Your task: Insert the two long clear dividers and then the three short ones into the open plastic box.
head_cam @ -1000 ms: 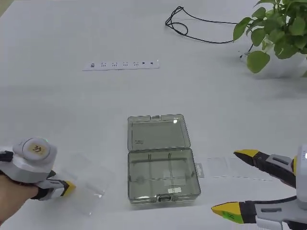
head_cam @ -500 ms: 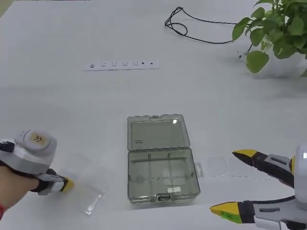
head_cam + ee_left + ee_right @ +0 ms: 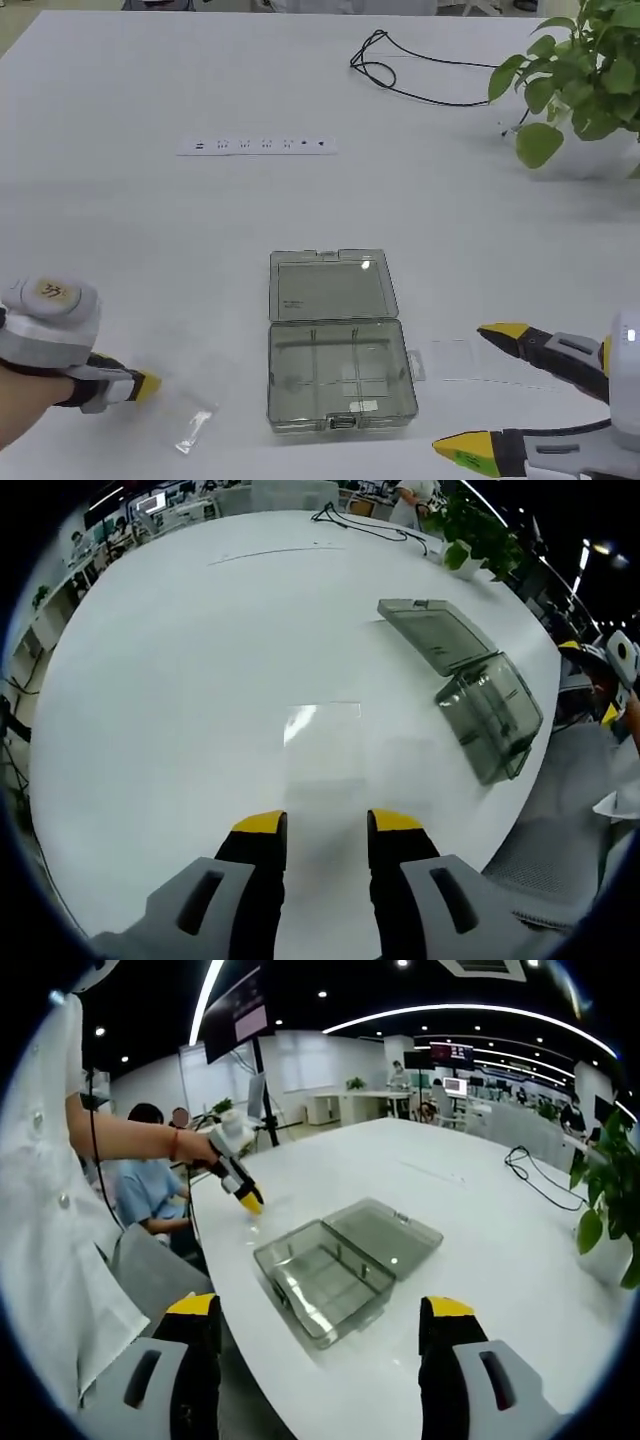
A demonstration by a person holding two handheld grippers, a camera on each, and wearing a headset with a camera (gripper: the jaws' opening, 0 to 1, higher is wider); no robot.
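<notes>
The left gripper [image 3: 326,825] stands slightly parted and empty, a clear divider [image 3: 322,728] lying flat on the worktop [image 3: 150,220] just ahead; the right gripper [image 3: 485,392] gapes wide, holding nothing, near the open box [image 3: 342,416]; the risk — thin, flat plastic offers no edge, so the jaws may only skid it away.

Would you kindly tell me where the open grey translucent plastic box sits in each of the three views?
Head view: the open grey translucent plastic box sits low at centre, its lid flat on the far side.
Left gripper view: upper right, seen tilted.
Right gripper view: centre, above the jaws.
Shared landmark: the leafy green plant.
</notes>
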